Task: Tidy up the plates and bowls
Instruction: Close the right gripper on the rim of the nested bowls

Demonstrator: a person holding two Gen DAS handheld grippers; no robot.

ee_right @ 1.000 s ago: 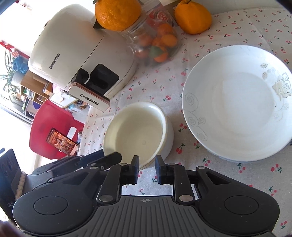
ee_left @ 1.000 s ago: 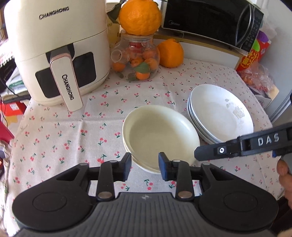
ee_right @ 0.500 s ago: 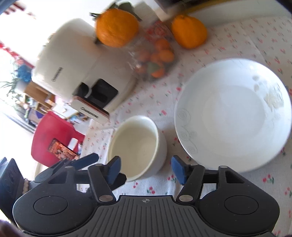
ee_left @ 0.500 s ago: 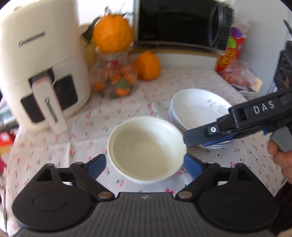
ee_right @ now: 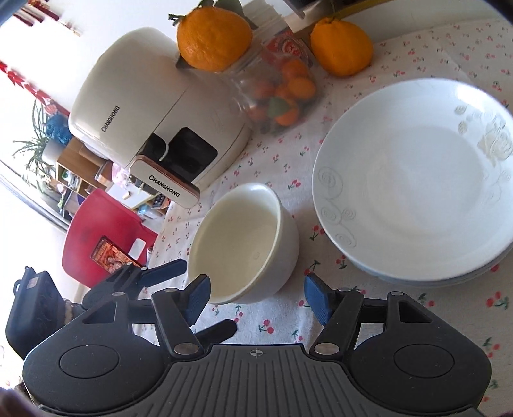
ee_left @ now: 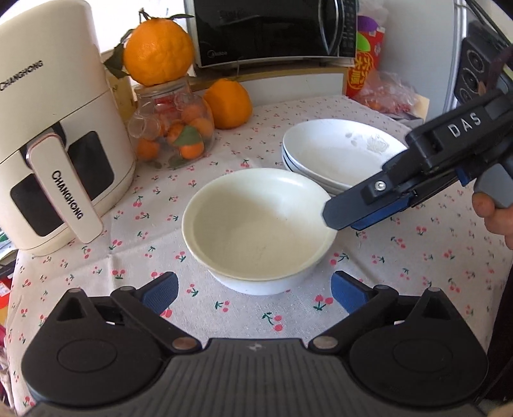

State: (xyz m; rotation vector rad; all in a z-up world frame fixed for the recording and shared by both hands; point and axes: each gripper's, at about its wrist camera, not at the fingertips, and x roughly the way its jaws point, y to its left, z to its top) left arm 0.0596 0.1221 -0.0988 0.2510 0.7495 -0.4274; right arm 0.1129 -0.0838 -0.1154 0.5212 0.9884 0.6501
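Two nested cream bowls [ee_left: 259, 224] stand on the cherry-print tablecloth [ee_left: 134, 231], with a stack of white plates [ee_left: 340, 150] to their right. My left gripper [ee_left: 253, 290] sits just in front of the bowls; its jaws are opening wide and touch nothing. My right gripper [ee_left: 336, 218] reaches in from the right, its tip at the bowls' right rim. In the right wrist view this gripper [ee_right: 256, 296] is open with the near side of the bowls [ee_right: 243, 243] between its pads, not pressed. The plates [ee_right: 413, 192] lie to the right there.
A cream air fryer [ee_left: 54, 144] stands at the left, beside a jar of small oranges [ee_left: 173, 128] topped by a big orange [ee_left: 157, 51]. Behind are another orange [ee_left: 229, 102] and a microwave [ee_left: 272, 29]. A red chair [ee_right: 102, 234] sits beyond the table edge.
Both grippers went from nearly shut to open. The left one rolled and sank closer to the bowls. The right gripper's tip came to the bowls' right rim.
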